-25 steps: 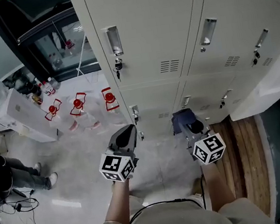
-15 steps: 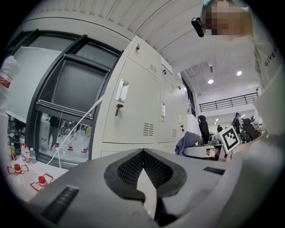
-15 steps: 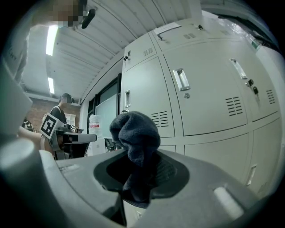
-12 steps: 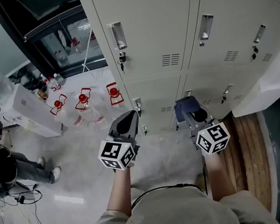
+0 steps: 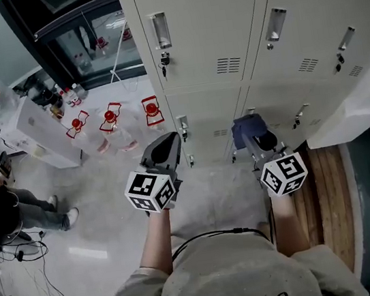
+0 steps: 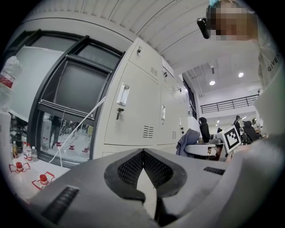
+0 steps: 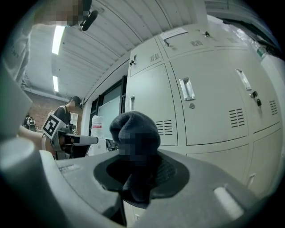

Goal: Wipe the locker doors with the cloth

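Beige lockers (image 5: 215,29) fill the upper right of the head view, with doors, handles and keys. My right gripper (image 5: 255,135) is shut on a dark blue cloth (image 5: 247,127), bunched at its tips a short way in front of a lower locker door (image 5: 272,107). The right gripper view shows that cloth (image 7: 133,133) clamped between the jaws, lockers (image 7: 200,102) beyond. My left gripper (image 5: 167,146) is shut with nothing in it, level with the lockers' left corner. In the left gripper view its tips (image 6: 143,153) meet, and the lockers (image 6: 133,116) stand ahead.
Several water bottles with red labels (image 5: 111,124) stand on the floor left of the lockers, beside a white box (image 5: 38,135). A dark glass door (image 5: 80,42) lies behind them. A seated person (image 5: 5,212) is at far left. Wooden boards (image 5: 322,192) lie right.
Both grippers have drifted slightly up and right, staying close before the lockers. The right one still grips the cloth and the left stays shut.
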Tool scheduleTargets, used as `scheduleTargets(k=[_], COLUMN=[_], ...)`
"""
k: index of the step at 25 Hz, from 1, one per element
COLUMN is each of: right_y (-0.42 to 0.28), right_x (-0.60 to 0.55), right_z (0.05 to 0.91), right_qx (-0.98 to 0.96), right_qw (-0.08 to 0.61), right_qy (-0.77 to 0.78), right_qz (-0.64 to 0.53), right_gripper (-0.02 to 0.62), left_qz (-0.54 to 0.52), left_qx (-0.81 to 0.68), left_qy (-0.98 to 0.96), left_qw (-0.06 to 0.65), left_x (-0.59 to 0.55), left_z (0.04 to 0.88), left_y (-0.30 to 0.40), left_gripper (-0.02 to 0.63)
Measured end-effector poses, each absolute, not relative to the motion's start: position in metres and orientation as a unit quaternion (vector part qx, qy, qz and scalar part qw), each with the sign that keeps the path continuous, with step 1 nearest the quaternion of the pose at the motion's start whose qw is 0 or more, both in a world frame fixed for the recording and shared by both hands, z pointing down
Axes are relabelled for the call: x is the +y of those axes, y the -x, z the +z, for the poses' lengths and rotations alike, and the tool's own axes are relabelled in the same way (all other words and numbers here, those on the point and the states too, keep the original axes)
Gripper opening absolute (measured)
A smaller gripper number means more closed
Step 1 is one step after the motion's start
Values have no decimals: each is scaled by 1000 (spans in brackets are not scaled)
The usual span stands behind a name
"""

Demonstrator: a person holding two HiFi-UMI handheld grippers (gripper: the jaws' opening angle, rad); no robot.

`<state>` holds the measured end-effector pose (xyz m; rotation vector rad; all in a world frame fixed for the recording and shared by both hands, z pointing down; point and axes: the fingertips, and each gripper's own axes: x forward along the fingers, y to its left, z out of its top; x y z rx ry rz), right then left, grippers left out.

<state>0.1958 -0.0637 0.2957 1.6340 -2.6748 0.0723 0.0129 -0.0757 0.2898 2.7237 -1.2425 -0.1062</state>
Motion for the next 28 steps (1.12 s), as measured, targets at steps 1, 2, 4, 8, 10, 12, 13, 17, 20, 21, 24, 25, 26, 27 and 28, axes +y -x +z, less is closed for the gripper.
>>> scheduleTargets(k=[1, 2, 4, 8, 10, 12, 13, 17, 20, 21, 24, 25, 26, 27, 28], right_y=[-198, -199, -202, -202, -201, -200, -199, -199, -200, -200, -198, -196, -195, -193, -192], right_x=[-63, -62, -62, -60, -59, -58, -58, -57, -57, -56, -56, -57, -57, -57, -58], right_z=[296, 297, 299, 304, 307, 309, 310, 314, 318, 319, 323, 324, 324, 325, 325], right_qx=[-852, -851, -849, -847, -847, -848, -848, -849, -847, -847, -847, -848, -849, -850, -850], right_qw=[3, 2, 1, 0, -2, -4, -4, -1, 0, 1, 2, 2, 1, -2, -5], right_qy=[-523, -525, -528, -530, -529, -528, -528, -527, -529, -529, -528, -526, -524, -523, -522], right_qz=[24, 25, 29, 37, 42, 44, 45, 49, 55, 56, 60, 61, 62, 65, 69], right_gripper=[107, 107, 107, 107, 107, 107, 107, 107, 107, 107, 107, 107, 107, 107, 107], left_qz=[-35, -35, -36, -31, -29, -28, -27, -28, -26, -25, -22, -22, -23, -23, -22], left_qx=[-415, -415, -414, -408, -407, -408, -408, -410, -410, -409, -412, -413, -415, -417, -418], left_qy=[-906, -906, -906, -909, -909, -909, -909, -908, -908, -908, -907, -906, -905, -904, -903], left_qw=[75, 76, 77, 78, 79, 80, 81, 85, 88, 88, 90, 90, 91, 91, 91], left_x=[-76, -76, -75, -72, -71, -70, -70, -69, -67, -66, -65, -65, -65, -64, -64], left_z=[291, 291, 292, 293, 294, 295, 295, 298, 300, 301, 303, 303, 303, 303, 303], left_y=[-12, -12, -12, -15, -15, -14, -14, -12, -12, -12, -9, -8, -6, -5, -3], left_gripper=[-2, -2, -2, -2, -2, -2, -2, -2, -2, -2, -2, -2, -2, -2, -2])
